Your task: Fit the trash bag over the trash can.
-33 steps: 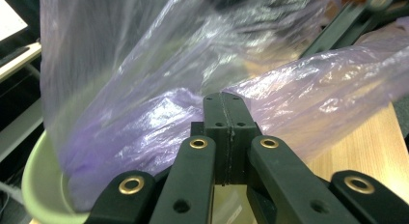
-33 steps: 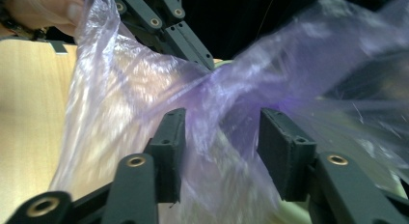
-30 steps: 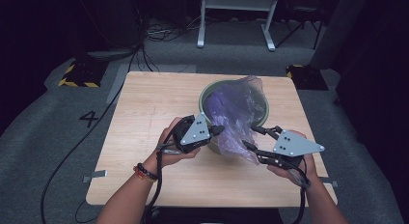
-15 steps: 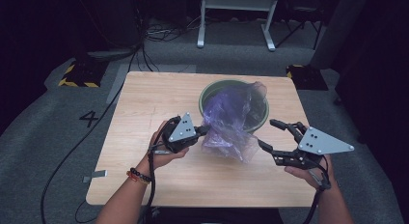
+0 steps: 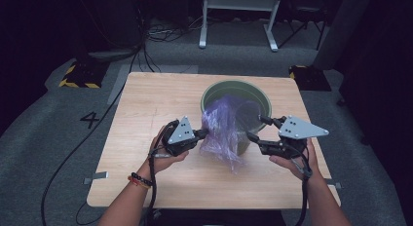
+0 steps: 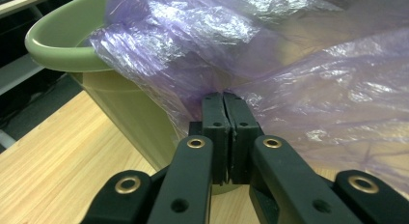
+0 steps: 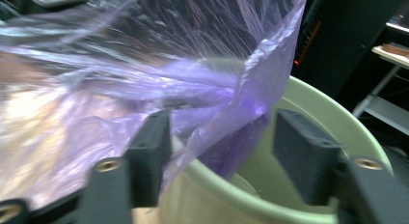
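Now left gripper (image 6: 224, 101) clamped on purple bag (image 5: 224, 126), right gripper (image 7: 226, 132) jaws apart w/ green bin (image 5: 234, 88) rim between.

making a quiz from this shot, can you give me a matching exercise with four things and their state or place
Things:
1. left gripper
2. right gripper
3. bag
4. bin

States or places:
a. green, standing on the table
b. purple, draped over the near rim
c. open, jaws either side of the rim and bag edge
d. shut on a fold of plastic

Pairs: 1-d, 2-c, 3-b, 4-a
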Demonstrator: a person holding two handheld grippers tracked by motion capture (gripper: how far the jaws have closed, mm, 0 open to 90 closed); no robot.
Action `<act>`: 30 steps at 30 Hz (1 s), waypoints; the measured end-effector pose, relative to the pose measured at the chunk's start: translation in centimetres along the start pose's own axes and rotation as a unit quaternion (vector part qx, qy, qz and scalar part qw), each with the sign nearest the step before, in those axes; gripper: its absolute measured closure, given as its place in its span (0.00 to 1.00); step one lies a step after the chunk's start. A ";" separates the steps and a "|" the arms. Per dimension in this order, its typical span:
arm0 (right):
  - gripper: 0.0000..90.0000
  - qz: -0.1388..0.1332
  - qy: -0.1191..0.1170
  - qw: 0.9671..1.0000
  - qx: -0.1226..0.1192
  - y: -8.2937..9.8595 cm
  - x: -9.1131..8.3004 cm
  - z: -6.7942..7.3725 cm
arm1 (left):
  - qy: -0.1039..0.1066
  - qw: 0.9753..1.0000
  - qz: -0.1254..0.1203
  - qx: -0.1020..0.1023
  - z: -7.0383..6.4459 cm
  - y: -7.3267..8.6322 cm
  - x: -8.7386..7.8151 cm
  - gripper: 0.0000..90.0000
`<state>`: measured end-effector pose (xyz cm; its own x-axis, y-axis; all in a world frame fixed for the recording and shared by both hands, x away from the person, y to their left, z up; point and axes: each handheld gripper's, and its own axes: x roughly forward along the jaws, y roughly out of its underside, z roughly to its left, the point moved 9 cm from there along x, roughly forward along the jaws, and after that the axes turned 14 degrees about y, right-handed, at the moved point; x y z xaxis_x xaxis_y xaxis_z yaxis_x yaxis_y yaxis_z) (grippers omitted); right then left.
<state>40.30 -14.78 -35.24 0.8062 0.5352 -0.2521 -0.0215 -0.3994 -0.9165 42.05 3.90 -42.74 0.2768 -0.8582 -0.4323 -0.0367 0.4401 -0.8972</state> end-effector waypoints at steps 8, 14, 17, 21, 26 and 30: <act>0.97 0.006 0.004 1.000 -0.004 0.4 1.4 -0.4 | -0.023 0.999 -0.024 -0.039 0.2 0.0 -1.0 0.44; 1.00 0.001 0.023 1.000 -0.008 0.4 1.1 -0.9 | -0.028 0.997 -0.048 -0.062 -0.6 -0.6 -2.8 0.18; 1.00 -0.002 0.029 1.000 -0.010 0.2 1.0 -1.0 | -0.018 0.997 -0.058 -0.052 -1.8 -1.9 -3.6 0.17; 1.00 0.001 0.037 0.999 -0.022 0.2 1.1 -1.0 | -0.007 0.996 -0.073 -0.044 -3.3 -4.3 -4.0 0.18; 1.00 0.006 0.041 0.999 -0.026 0.2 1.3 -1.1 | 0.016 0.996 -0.075 -0.034 -4.9 -6.7 -3.4 0.17; 1.00 0.009 0.043 0.999 -0.027 0.2 1.3 -1.3 | 0.004 0.998 -0.060 -0.036 -5.2 -8.2 -2.4 0.17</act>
<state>42.09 -15.10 -35.32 0.8541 0.4623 -0.2383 -0.0058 -0.4497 -0.8932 36.70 0.98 -34.80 0.2767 -0.9056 -0.3214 -0.0733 0.3136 -0.9467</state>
